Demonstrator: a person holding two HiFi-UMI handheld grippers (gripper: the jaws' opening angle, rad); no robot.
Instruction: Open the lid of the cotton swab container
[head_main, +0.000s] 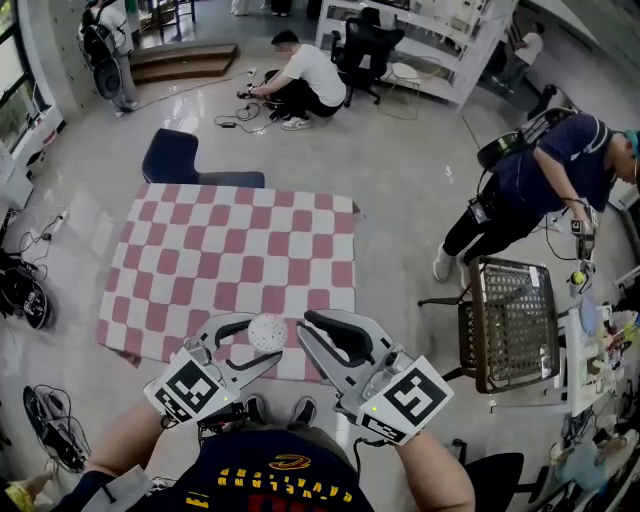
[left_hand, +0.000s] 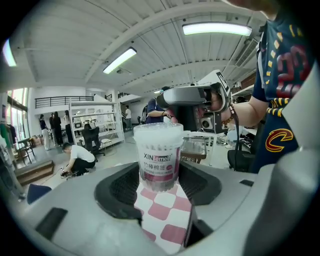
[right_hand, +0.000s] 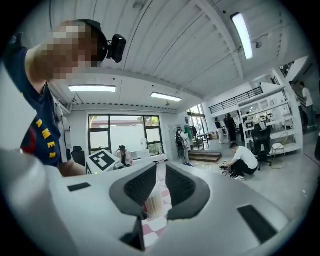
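1. A dark blue floor cushion lies on the pale floor, touching the far left corner of a pink-and-white checked mat.
2. The left tool, its marker cube turned up towards the head camera, is clenched on the cotton swab container. Both dark pads press the labelled wall from either side. The tub stands upright between them, held in the air over the mat's near edge.
3. The lid, a white dotted disc seen from above, sits shut on top of the container.
4. In the background, a person in a white shirt crouches on the floor beside loose cables.
5. The right tool points its tips at the lid from just beside it; the head view does not show them touching. Its jaws are released, standing only a narrow slit apart, and the checked mat shows through the gap. In the right gripper view a pale ribbed sliver sits low in that slit; whether it lies between the pads or beyond them cannot be told.
6. The right tool's own marker cube faces upward near the person's forearm.
7. A woven mesh chair stands to the right of the mat, and beyond it a person in dark blue bends forward.
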